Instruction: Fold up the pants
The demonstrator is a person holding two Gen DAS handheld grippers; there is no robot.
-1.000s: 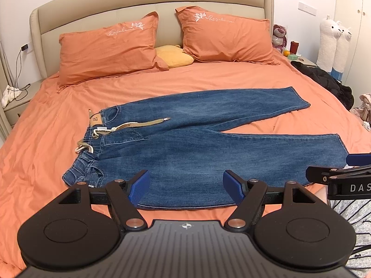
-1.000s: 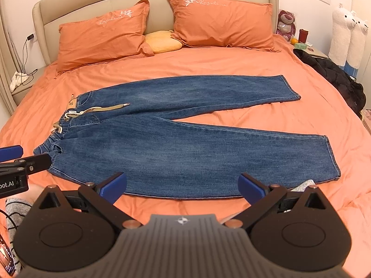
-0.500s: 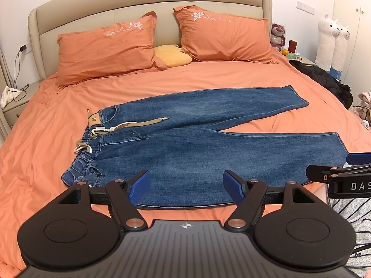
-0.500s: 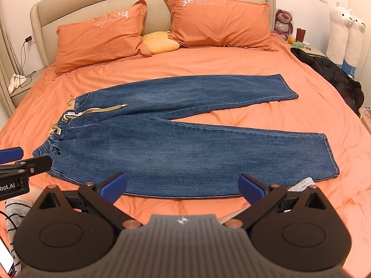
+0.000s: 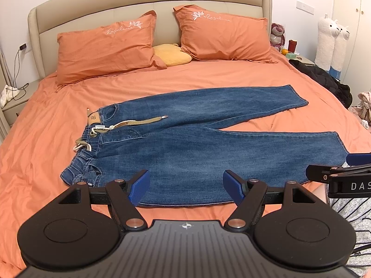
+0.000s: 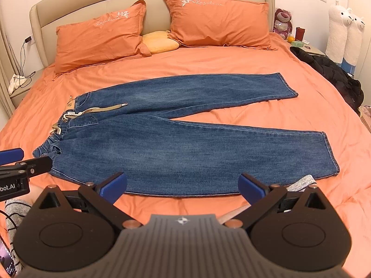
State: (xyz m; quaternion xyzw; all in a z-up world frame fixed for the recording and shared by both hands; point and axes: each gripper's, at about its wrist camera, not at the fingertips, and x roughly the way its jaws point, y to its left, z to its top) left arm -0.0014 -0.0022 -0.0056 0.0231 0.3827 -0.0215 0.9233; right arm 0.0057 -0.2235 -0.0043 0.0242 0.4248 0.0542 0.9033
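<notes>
Jeans (image 5: 208, 143) spread flat on the bed (image 5: 46, 139).
Left gripper (image 5: 186, 185) and right gripper (image 6: 183, 185) hover at the near edge, fingers apart, holding nothing.

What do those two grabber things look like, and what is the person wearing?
Each is black plastic with two round discs, a ribbed grey middle plate and blue-padded jaws. The left gripper and right gripper match. White letters mark their sides. The person wears a grey sleeve with dark stripes.

"DAS" on right gripper (image 5: 347, 183), "bot.AI" on left gripper (image 6: 14, 185)
</notes>
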